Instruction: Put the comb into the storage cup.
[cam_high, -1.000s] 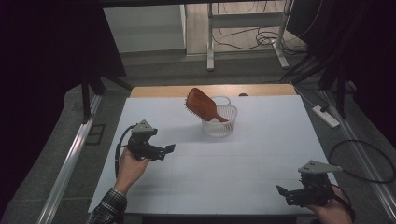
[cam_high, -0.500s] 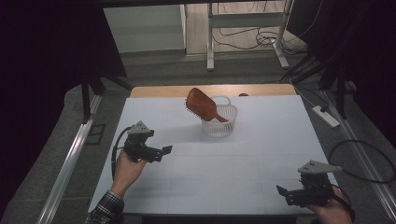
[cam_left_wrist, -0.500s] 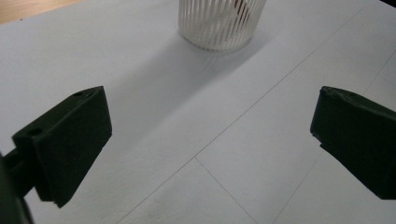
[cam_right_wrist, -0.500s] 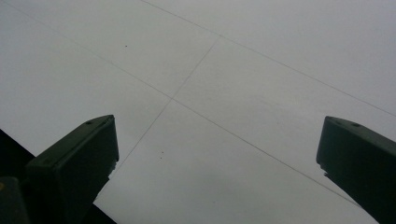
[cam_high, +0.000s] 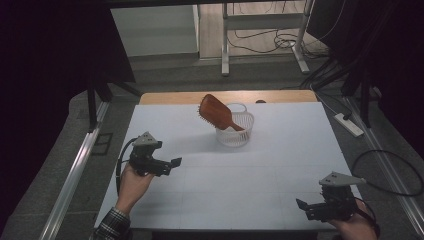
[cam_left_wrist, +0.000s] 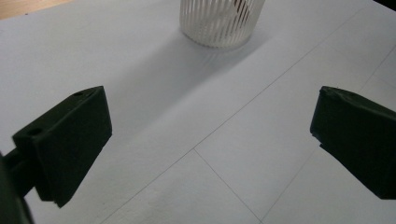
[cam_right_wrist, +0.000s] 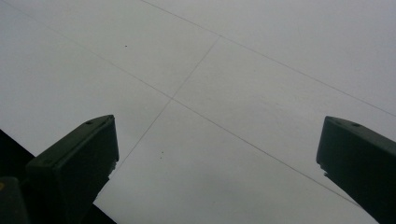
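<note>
Drawing back toward the desk's near-left edge, the left claw (cam_high: 172, 163) stays released; the right claw (cam_high: 302, 206) idles open. Brown wooden hairbrush (cam_high: 216, 111) leans in white slotted plastic basket (cam_high: 235, 131), apparently placed; next, withdraw.

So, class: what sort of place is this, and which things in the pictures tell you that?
Probably a lab or workshop set up for recording, not a home. A bare white table marked with thin grid lines stands between dark curtains, and loose cables and a power strip lie on the floor.
</note>
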